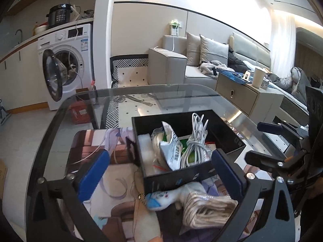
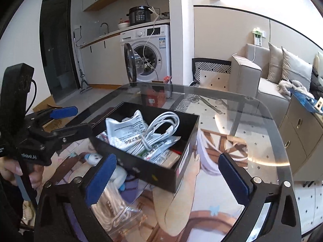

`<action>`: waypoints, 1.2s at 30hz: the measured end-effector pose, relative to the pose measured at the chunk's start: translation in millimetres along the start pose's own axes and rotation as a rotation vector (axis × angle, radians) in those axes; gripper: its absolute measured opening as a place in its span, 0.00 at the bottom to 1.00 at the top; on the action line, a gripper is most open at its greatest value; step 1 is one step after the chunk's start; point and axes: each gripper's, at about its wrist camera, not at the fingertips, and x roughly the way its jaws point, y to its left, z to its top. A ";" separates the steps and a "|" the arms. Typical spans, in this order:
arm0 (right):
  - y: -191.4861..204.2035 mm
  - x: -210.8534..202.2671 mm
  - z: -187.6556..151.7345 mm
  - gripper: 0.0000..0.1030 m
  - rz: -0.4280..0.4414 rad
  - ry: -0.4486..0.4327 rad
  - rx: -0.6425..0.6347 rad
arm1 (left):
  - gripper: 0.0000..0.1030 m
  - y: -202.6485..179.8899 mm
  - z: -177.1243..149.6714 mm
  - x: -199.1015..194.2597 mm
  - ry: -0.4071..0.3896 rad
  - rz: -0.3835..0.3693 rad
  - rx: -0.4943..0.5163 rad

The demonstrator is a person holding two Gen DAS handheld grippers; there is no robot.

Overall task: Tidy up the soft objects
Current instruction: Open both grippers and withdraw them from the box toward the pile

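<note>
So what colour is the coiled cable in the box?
White cable, lying in the black box; clearest in the right wrist view.

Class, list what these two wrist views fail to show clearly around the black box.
- Box bottom: both views, covered by cable and packets.
- Plush toy: left view, box hides part; right view, finger covers it.
- Bagged socks: right view, glare blurs them.

Bright overexposed ceiling glow, glare on the glass table (image 1: 181,92), heavy fisheye bending, dark corners.
</note>
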 end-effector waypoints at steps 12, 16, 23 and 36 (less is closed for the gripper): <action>12.8 -8.1 -20.6 1.00 0.040 0.028 -0.032 | 1.00 3.2 -25.6 -13.7 0.032 0.039 -0.009; 17.2 -10.2 -24.9 1.00 0.052 0.036 -0.045 | 1.00 5.3 -33.8 -13.9 0.047 0.046 -0.025; 25.7 -10.2 -31.6 1.00 0.067 0.057 -0.066 | 1.00 6.0 -45.3 -14.2 0.068 0.046 -0.029; 41.1 -0.1 -43.0 1.00 0.105 0.109 -0.119 | 1.00 13.9 -64.8 -13.3 0.107 0.049 -0.052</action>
